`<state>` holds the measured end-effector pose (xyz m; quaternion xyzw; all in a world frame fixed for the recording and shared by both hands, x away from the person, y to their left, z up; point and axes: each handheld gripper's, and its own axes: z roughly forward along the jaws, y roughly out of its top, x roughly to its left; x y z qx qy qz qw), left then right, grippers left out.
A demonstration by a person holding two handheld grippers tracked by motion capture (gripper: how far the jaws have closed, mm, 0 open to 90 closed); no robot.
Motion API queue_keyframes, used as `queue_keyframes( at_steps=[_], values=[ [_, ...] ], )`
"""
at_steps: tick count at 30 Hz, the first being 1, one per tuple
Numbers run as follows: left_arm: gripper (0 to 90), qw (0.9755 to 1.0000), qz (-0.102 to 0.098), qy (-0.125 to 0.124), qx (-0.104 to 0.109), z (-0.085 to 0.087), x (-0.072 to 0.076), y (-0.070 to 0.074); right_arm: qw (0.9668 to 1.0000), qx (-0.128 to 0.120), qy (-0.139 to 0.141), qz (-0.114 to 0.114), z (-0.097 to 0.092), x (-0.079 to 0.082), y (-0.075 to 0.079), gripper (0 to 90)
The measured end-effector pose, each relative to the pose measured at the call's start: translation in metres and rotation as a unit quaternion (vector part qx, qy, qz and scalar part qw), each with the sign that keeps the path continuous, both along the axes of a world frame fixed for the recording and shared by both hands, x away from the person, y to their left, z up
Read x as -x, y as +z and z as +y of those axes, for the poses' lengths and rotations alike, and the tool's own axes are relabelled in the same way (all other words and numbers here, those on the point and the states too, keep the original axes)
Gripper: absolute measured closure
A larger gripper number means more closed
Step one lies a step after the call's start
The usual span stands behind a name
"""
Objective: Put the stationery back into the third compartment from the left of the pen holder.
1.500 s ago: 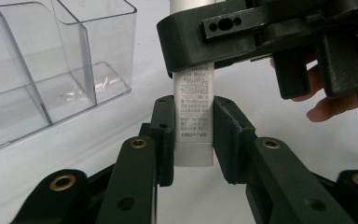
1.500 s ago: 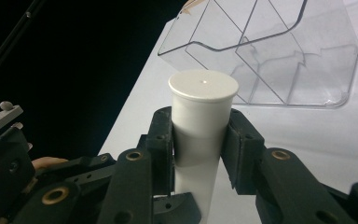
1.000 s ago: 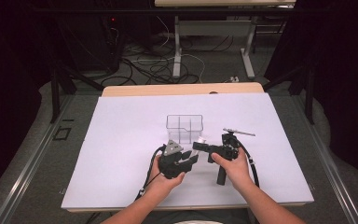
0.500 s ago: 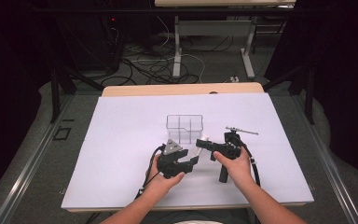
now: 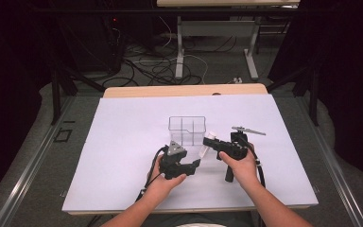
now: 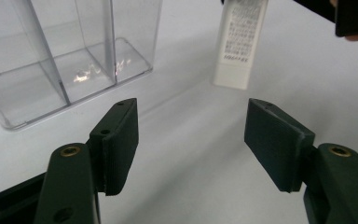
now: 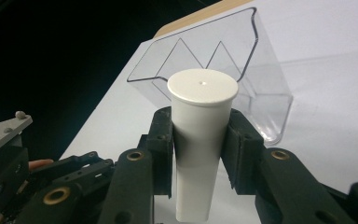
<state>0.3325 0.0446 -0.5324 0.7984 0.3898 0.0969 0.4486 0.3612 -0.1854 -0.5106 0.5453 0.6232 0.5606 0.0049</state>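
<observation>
While the left gripper [image 6: 191, 140] has just been opening its jaws, now spread with nothing between them, the white tube [image 7: 200, 140] is free of them, right gripper [image 7: 200, 149] pinching it upright below the cap, just beside the clear divided box [image 5: 186, 130], both hands low over the white table [image 5: 123, 142].

Even light from above keeps the white worktop [image 5: 123, 156] bright, while the far room lies dark. Shadows are faint. Glare glints in the clear organiser [image 6: 74, 51]; near jaws look soft

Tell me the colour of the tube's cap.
White, like the tube itself; the cap shows best in the right gripper view.
</observation>
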Motion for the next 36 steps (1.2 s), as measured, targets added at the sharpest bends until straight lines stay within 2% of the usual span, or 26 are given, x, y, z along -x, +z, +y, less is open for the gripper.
queue_keyframes(
  at_steps=[4,5,8,10,11,12,13,14,16,19,20,21,26,28,29,30,31,32,33,34,36],
  values=[
    [33.4,1.0,0.001,0.003,-0.004,0.003,-0.001,0.001,0.9999,0.009,-0.006,-0.011,-0.002,0.0,0.001,66.8],
    [31.7,1.0,-0.004,0.002,-0.009,0.004,-0.002,0.002,0.9996,0.018,-0.009,-0.02,-0.002,0.0,0.003,66.8],
    [30.0,0.9999,0.0,0.01,-0.009,0.012,-0.005,0.008,0.9978,0.043,-0.011,-0.05,-0.004,0.0,0.007,66.8],
    [29.2,0.9998,-0.006,0.015,-0.01,0.015,-0.005,0.01,0.9949,0.063,-0.016,-0.077,-0.003,0.0,0.01,66.8],
    [28.7,0.9996,-0.011,0.023,-0.012,0.022,-0.006,0.014,0.9942,0.07,-0.015,-0.08,-0.004,0.0,0.013,66.8],
    [28.1,0.9994,-0.011,0.034,-0.003,0.025,-0.006,0.015,0.9932,0.074,-0.016,-0.088,-0.004,0.0,0.015,66.8],
    [27.5,0.9994,-0.011,0.034,-0.003,0.025,-0.006,0.015,0.9932,0.074,-0.016,-0.088,-0.004,0.0,0.015,66.8],
    [27.1,0.9993,-0.009,0.035,-0.002,0.03,-0.006,0.017,0.9911,0.081,-0.018,-0.104,-0.004,-0.002,0.017,66.8],
    [26.2,0.9984,-0.013,0.054,-0.005,0.044,-0.007,0.021,0.989,0.094,-0.016,-0.113,-0.003,-0.003,0.02,66.8],
    [25.5,0.997,-0.007,0.077,0.005,0.06,-0.009,0.024,0.9845,0.113,-0.019,-0.132,-0.003,-0.005,0.025,66.8],
    [25.5,0.997,-0.007,0.077,0.005,0.06,-0.009,0.024,0.9845,0.113,-0.019,-0.132,-0.003,-0.005,0.025,66.8],
    [24.9,0.9966,-0.007,0.082,0.006,0.065,-0.01,0.025,0.9821,0.12,-0.02,-0.144,-0.002,-0.008,0.03,66.8],
    [18.1,0.9931,-0.021,0.116,0.0,0.087,-0.016,0.029,0.98,0.124,-0.023,-0.154,-0.001,-0.014,0.039,66.8],
    [15.8,0.991,-0.016,0.133,-0.004,0.1,-0.02,0.028,0.9782,0.129,-0.026,-0.161,0.003,-0.02,0.046,66.7],
    [15.3,0.991,-0.016,0.133,-0.004,0.1,-0.02,0.028,0.9782,0.129,-0.026,-0.161,0.003,-0.02,0.046,66.7],
    [13.5,0.989,-0.015,0.147,-0.001,0.106,-0.023,0.027,0.9759,0.135,-0.026,-0.17,0.005,-0.024,0.049,66.8],
    [11.2,0.989,-0.015,0.147,-0.001,0.106,-0.023,0.027,0.9759,0.135,-0.026,-0.17,0.005,-0.024,0.049,66.8],
    [9.5,0.9889,-0.007,0.149,-0.002,0.11,-0.024,0.027,0.974,0.144,-0.023,-0.174,0.009,-0.027,0.053,66.8],
    [8.2,0.988,-0.01,0.154,0.001,0.112,-0.026,0.027,0.9725,0.147,-0.023,-0.179,0.011,-0.029,0.054,66.8],
    [6.6,0.9869,-0.008,0.161,0.001,0.116,-0.028,0.026,0.9718,0.15,-0.021,-0.181,0.013,-0.031,0.055,66.8],
    [4.2,0.9865,-0.008,0.163,0.003,0.118,-0.029,0.026,0.9714,0.152,-0.022,-0.181,0.015,-0.033,0.056,66.8]
  ],
)
